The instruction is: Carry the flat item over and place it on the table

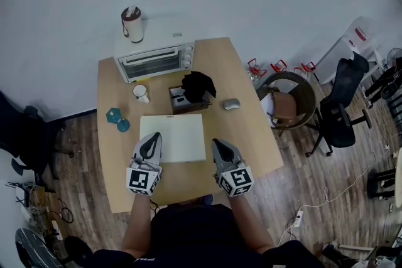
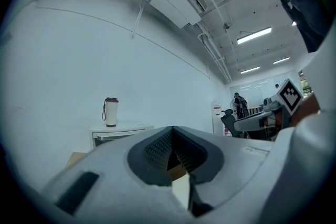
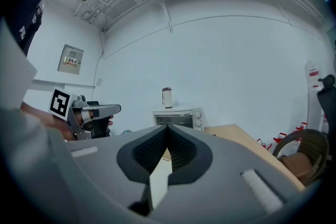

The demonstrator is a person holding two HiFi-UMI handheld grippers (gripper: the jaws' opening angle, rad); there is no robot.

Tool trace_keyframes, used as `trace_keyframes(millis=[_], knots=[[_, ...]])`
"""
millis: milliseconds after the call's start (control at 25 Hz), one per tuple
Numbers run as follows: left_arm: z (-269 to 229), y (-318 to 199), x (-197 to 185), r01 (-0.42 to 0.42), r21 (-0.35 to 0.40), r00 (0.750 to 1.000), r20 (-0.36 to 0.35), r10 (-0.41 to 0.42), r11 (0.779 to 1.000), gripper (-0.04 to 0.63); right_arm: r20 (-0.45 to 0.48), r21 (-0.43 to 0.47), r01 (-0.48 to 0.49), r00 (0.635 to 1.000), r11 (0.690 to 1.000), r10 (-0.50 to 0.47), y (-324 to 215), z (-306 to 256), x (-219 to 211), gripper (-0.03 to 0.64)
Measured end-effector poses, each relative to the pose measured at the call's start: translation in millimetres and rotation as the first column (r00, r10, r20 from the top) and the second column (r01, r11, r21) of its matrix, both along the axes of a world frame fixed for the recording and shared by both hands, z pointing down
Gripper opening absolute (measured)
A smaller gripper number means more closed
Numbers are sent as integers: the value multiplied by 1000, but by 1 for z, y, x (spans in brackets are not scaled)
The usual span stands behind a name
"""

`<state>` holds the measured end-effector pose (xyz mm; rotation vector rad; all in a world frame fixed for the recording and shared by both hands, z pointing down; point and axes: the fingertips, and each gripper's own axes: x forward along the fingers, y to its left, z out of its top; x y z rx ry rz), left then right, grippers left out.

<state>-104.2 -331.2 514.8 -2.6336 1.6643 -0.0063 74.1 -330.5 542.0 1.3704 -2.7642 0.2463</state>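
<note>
The wooden table stands against a white wall. An oven sits on its far left corner. Just in front of the oven, toward its left end, stands a white mug. Further forward and left of the oven, a teal thing sits near the table's edge. In front of the oven's right end is an open box with something black in it. Further right of the oven lies a grey mouse. A white board lies flat well in front of the oven, mid-table; whether it rests on the top cannot be told.
</note>
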Motion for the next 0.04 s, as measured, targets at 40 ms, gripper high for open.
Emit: trace_keyframes(millis=[40], knots=[[1,0,0,1,-1,1000,-3,-1,1000,-2,1,0,1,1000,1000,-1,0,0,0,5]])
